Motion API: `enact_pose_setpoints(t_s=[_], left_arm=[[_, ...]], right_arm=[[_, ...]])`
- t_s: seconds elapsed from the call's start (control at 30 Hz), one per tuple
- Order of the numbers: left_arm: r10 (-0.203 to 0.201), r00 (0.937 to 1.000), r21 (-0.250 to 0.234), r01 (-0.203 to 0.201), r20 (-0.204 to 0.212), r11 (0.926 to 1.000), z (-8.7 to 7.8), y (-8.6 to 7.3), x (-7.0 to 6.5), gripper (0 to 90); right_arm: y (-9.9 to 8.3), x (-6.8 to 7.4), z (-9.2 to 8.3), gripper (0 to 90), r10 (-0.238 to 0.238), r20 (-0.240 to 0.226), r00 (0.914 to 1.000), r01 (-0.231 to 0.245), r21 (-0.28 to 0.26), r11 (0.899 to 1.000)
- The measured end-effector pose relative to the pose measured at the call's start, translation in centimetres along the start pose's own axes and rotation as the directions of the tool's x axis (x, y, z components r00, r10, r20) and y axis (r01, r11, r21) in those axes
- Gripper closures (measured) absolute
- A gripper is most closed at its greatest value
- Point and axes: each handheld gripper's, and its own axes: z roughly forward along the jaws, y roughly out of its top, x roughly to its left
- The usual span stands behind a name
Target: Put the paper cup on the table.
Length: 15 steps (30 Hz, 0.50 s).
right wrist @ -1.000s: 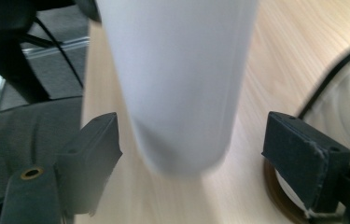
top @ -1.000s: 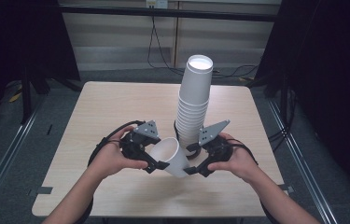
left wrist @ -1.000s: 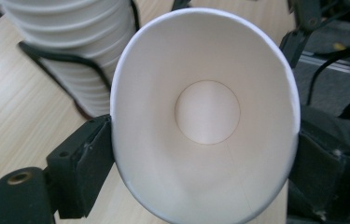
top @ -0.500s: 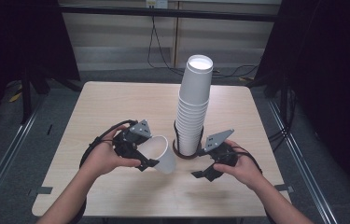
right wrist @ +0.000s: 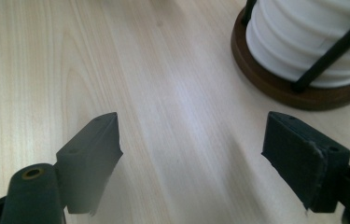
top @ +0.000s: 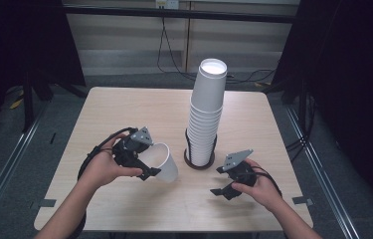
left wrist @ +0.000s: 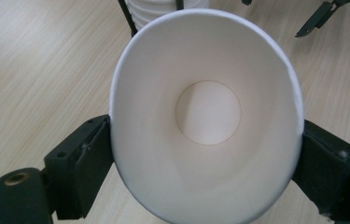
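Note:
A white paper cup (top: pixel 164 162) lies on its side in my left gripper (top: pixel 150 158), left of the cup stack and just above the table. In the left gripper view the pads (left wrist: pixel 91 161) press on both sides of the cup (left wrist: pixel 205 116), and its rim is squeezed oval. These jaws have just been opening a little, with the cup still between them. My right gripper (top: pixel 217 181) is open and holds nothing, low over the table right of the stack's base. Only bare wood lies between its jaws (right wrist: pixel 191 149).
A tall stack of white cups (top: pixel 206 114) stands mid-table in a black wire holder on a round brown base (top: pixel 198 165). The same base (right wrist: pixel 275 88) sits close ahead of the right gripper. The wooden table (top: pixel 124 109) has dark floor around it.
The right gripper came off the cup and sank to the right, toward the table. The left gripper carried the cup a little left, away from the stack.

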Motion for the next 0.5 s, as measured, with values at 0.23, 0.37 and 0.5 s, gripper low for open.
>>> enact_pose_setpoints(t_s=[0.23,0.37,0.5], left_arm=[[-0.012,0.9998,0.012,0.013,-0.013,0.9998,0.2,-0.3,0.3,12.4],[-0.011,0.9996,0.025,0.011,-0.025,0.9996,0.2,-0.4,0.7,12.3],[-0.024,0.9994,0.028,0.025,-0.026,0.9993,0.1,-0.6,1.1,12.1]], right_arm=[[-1.4,0.0,0.2,18.8,0.02,0.021,0.9996,-0.02,-0.006,1.0],[-1.8,-0.1,0.3,18.9,0.016,0.035,0.9993,-0.016,-0.008,1.0],[-2.4,-0.1,0.5,18.6,0.028,0.041,0.9988,-0.027,-0.009,1.0]])
